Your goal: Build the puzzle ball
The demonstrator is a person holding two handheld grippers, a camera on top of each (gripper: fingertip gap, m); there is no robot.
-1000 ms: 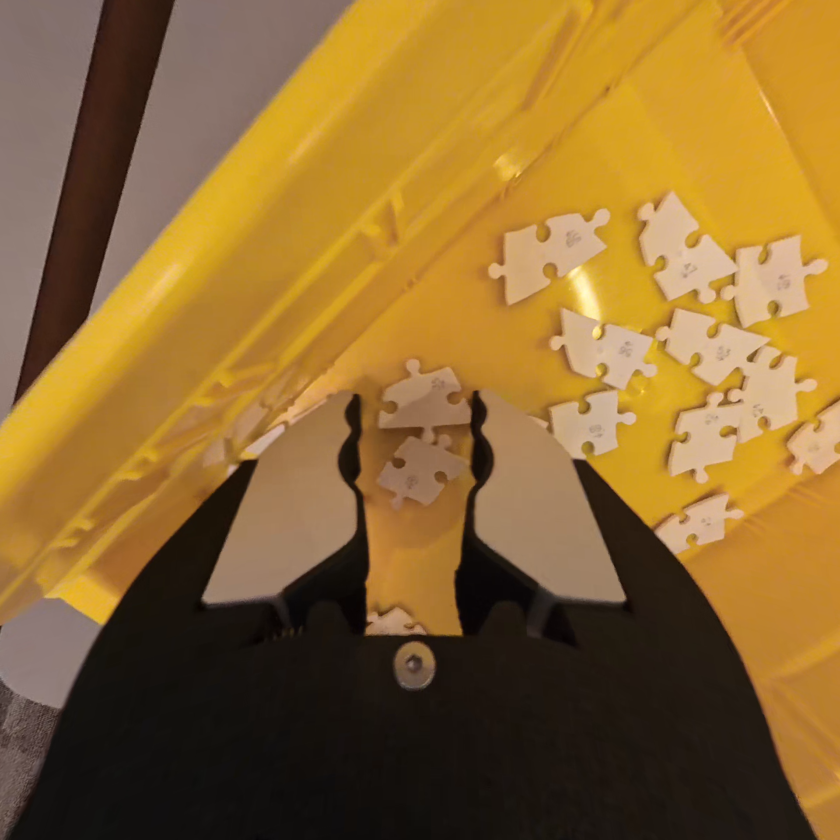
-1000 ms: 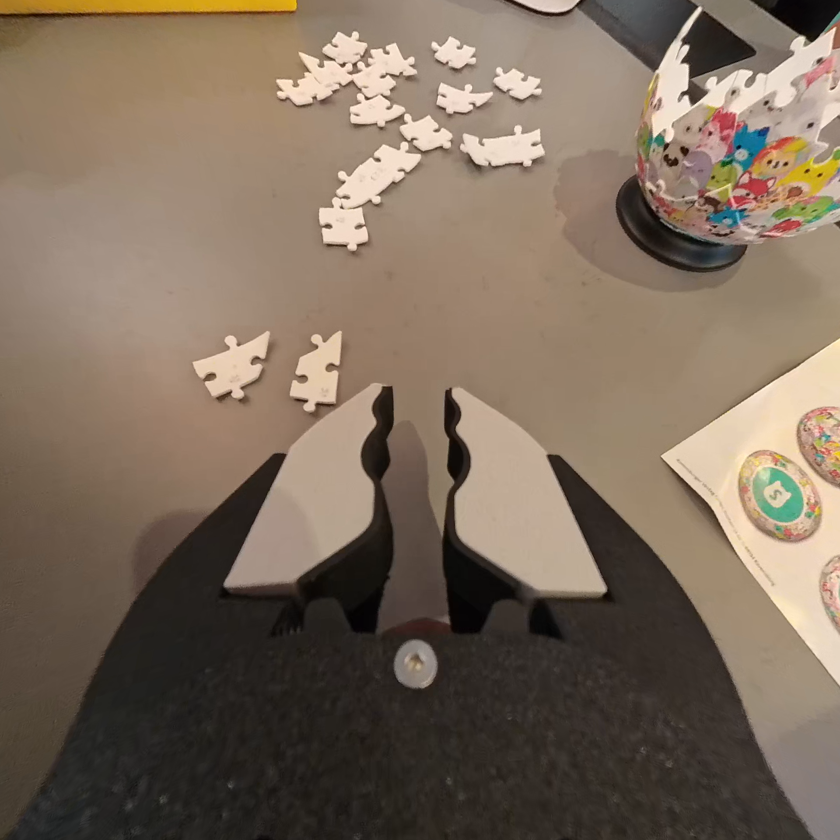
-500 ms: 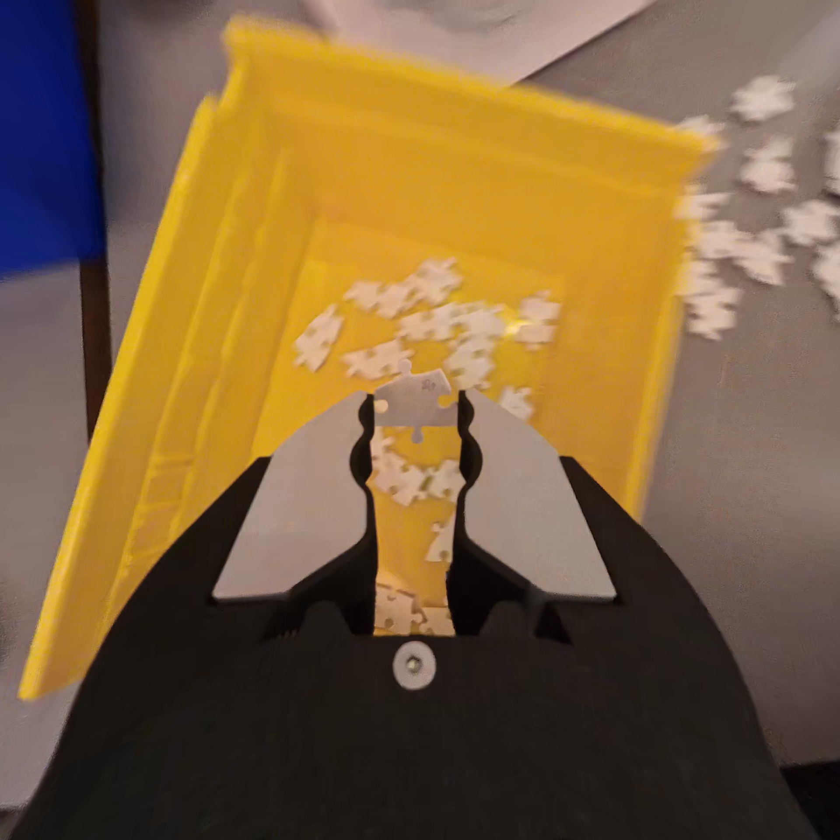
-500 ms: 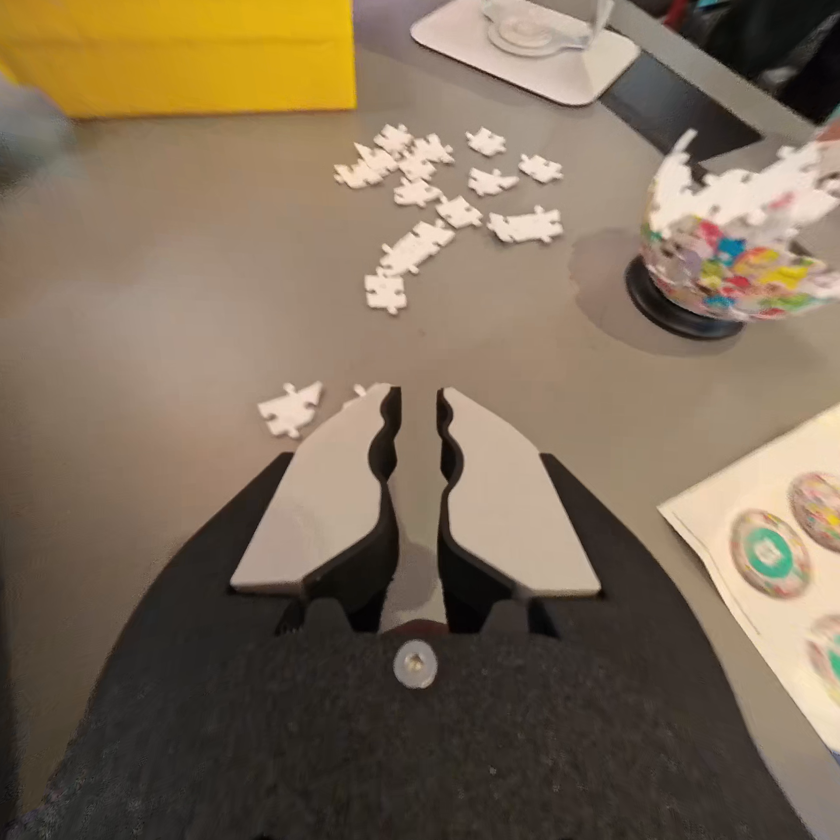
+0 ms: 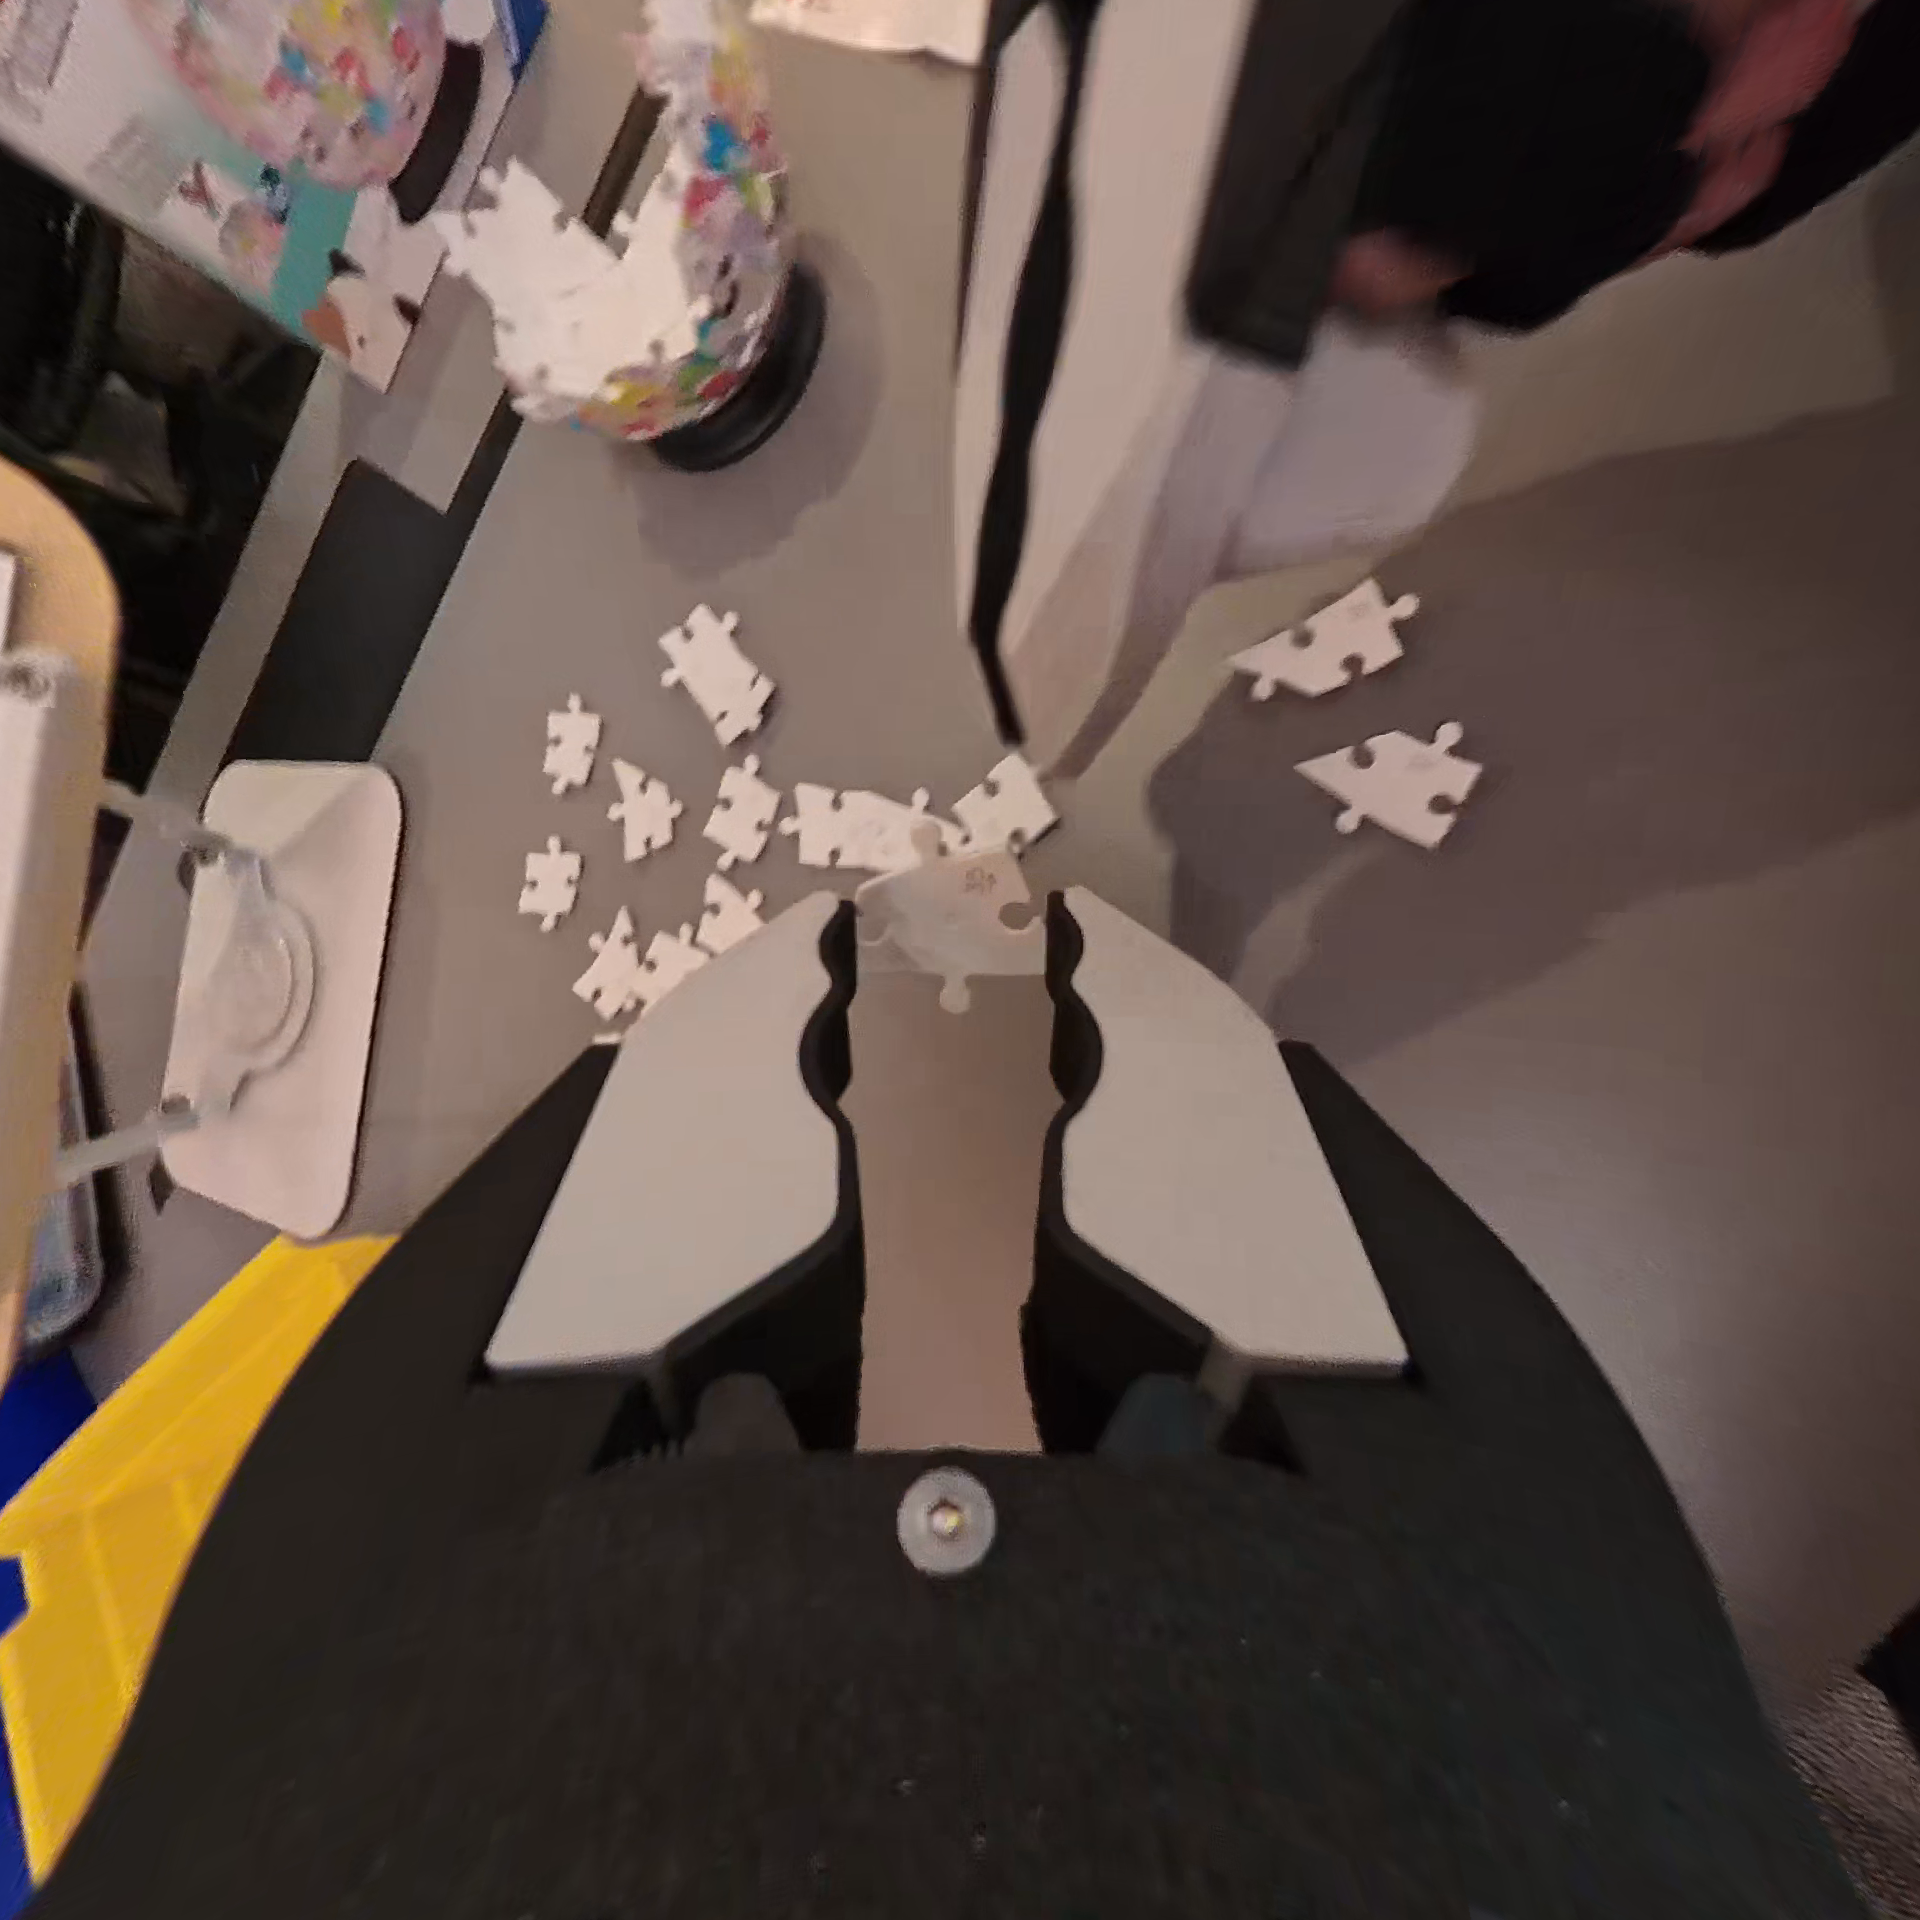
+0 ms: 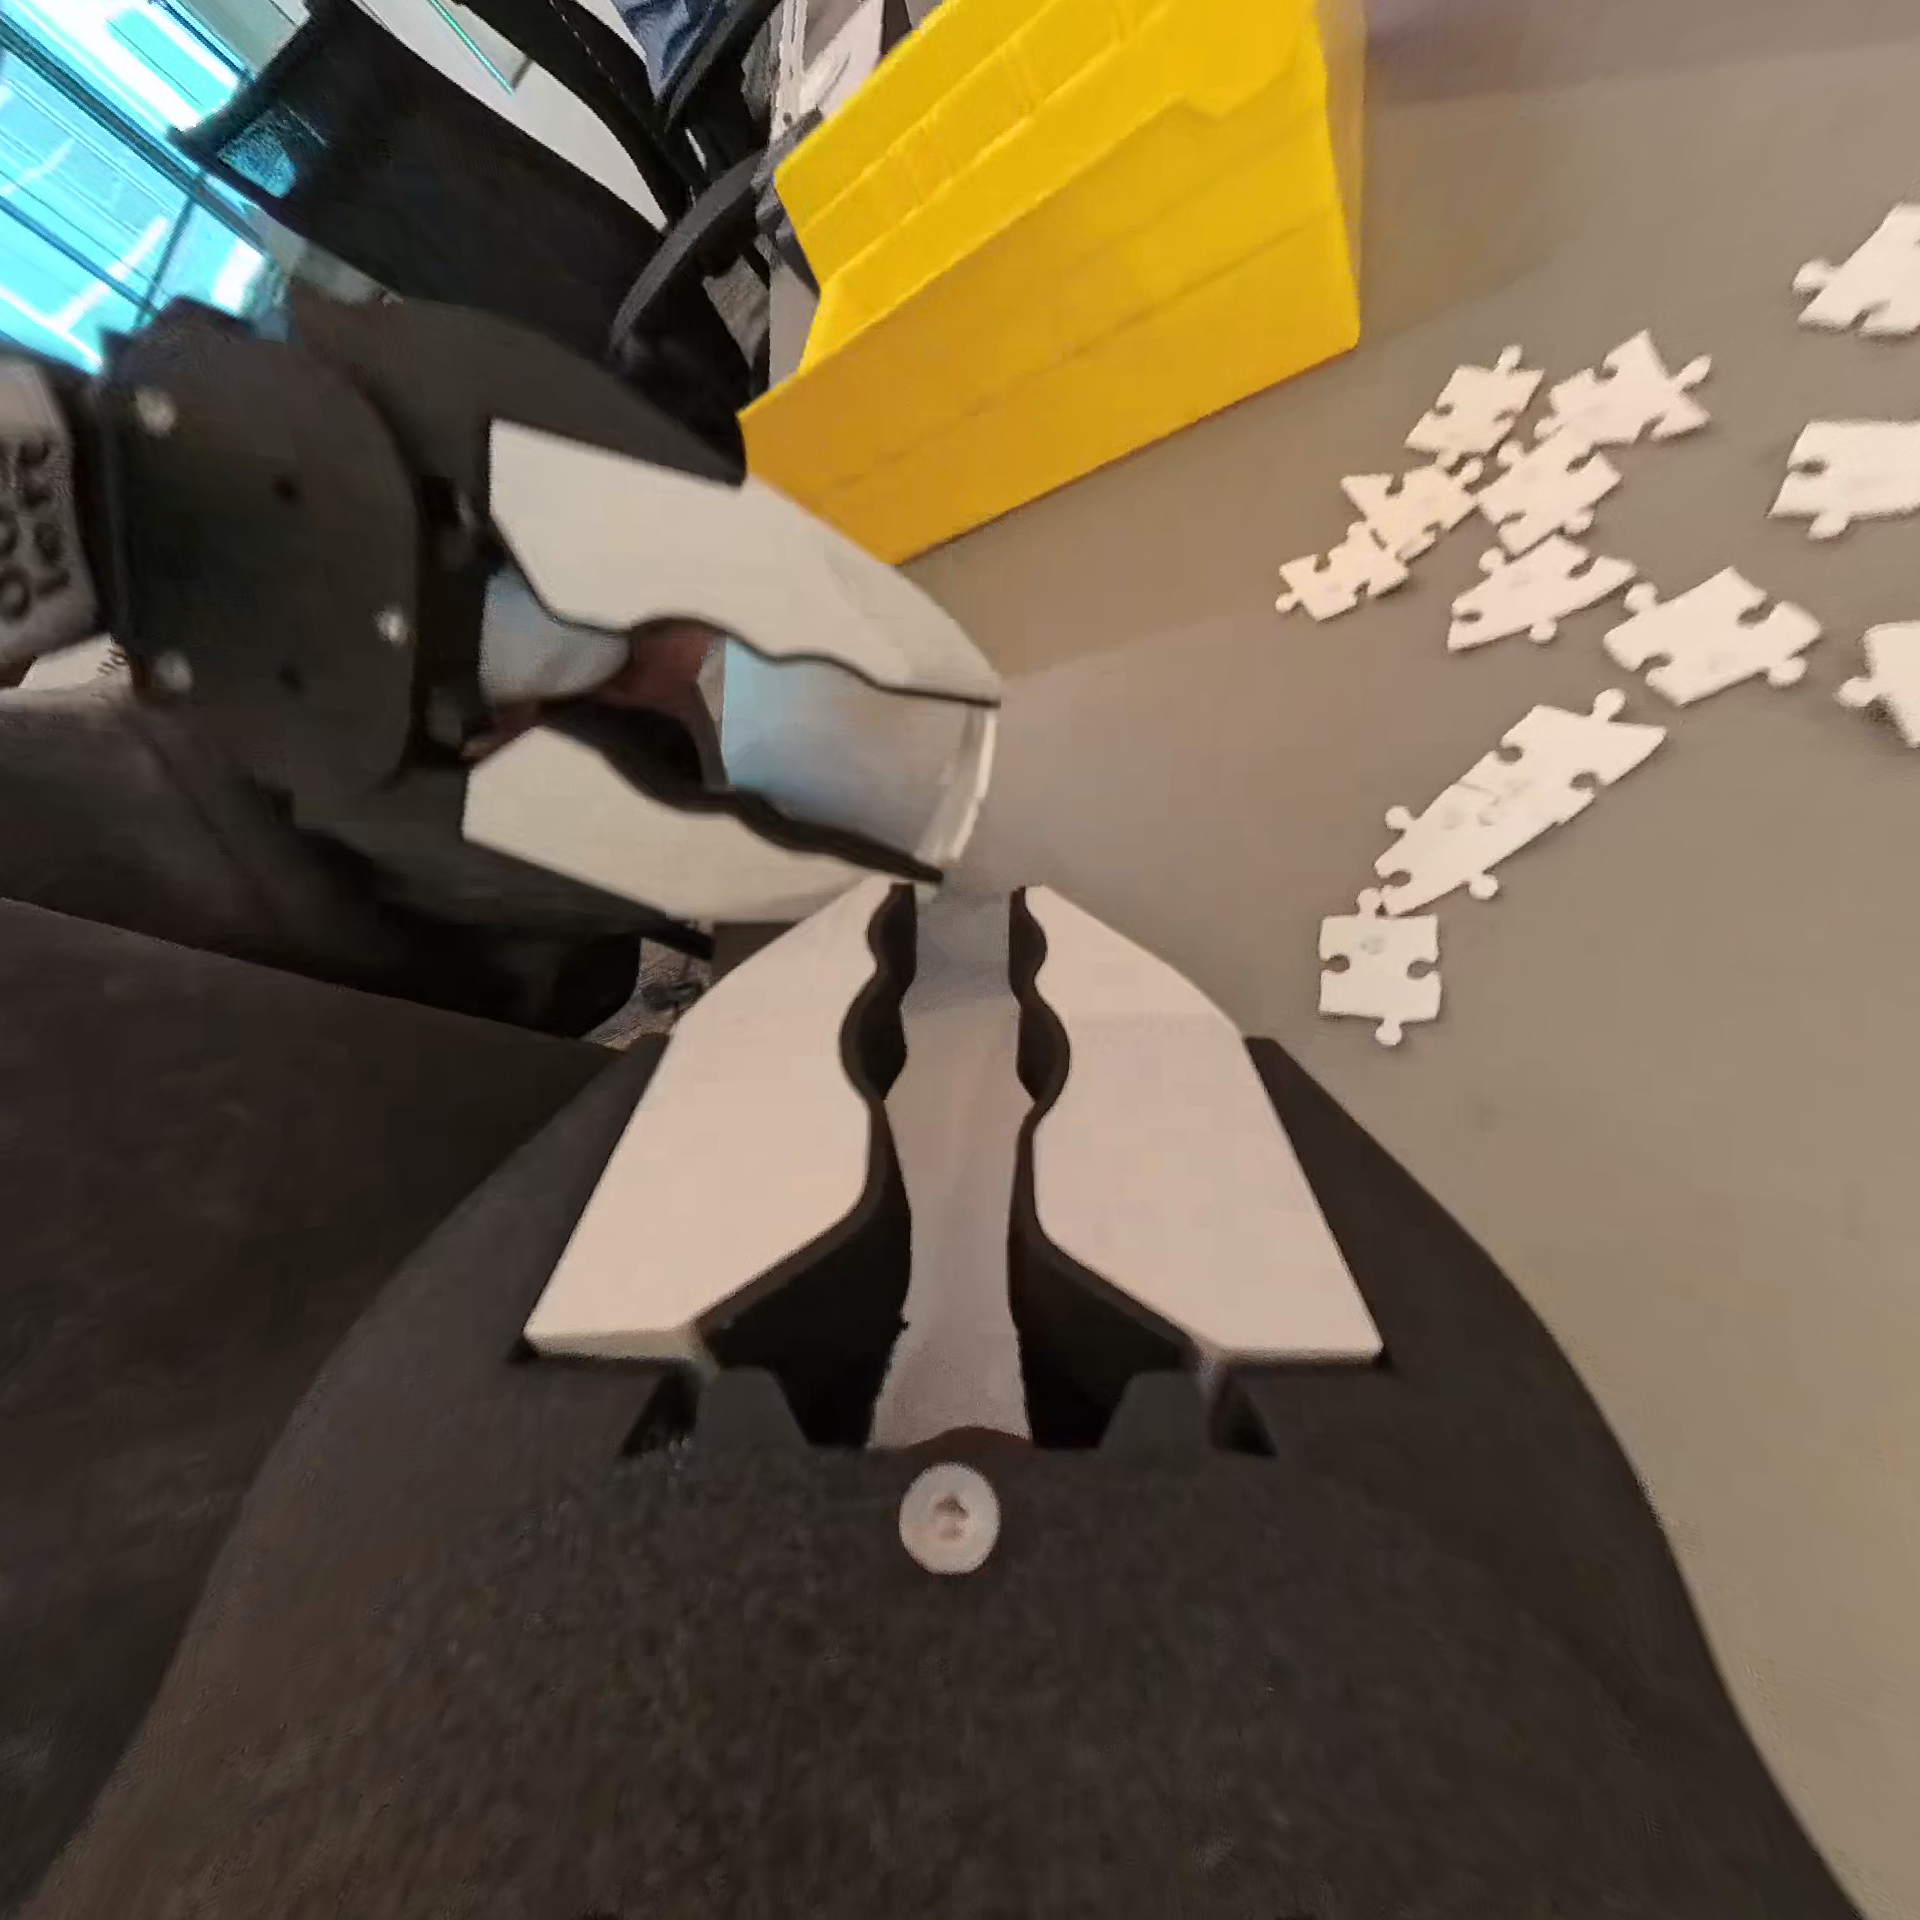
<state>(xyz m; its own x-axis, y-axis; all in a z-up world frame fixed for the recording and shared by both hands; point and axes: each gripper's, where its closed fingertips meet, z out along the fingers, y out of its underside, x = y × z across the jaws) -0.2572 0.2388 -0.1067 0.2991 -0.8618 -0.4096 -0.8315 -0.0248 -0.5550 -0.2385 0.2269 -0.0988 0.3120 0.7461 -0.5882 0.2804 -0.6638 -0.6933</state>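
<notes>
The grey table [image 5: 1662,1039] carries scattered white puzzle pieces [image 5: 717,675], the half-built colourful puzzle ball [image 5: 634,281] on its black stand and a yellow plastic bin [image 6: 1091,312]. The left gripper [image 5: 948,914] has left the bin and now hovers over the table, clamping one white puzzle piece [image 5: 951,925]. The right gripper [image 6: 961,904] is empty, fingers slightly parted.

Motion-blurred second gripper with grey fingers [image 5: 1049,436] at one o'clock; half-built colourful puzzle ball [image 5: 665,260] at eleven o'clock is cut off by the top edge.

The left gripper [image 5: 951,914], gripping one puzzle piece [image 5: 951,920], is now out of the yellow bin [image 5: 125,1455], over the desk [image 5: 1558,1039] beside the right gripper [image 5: 1023,717].
</notes>
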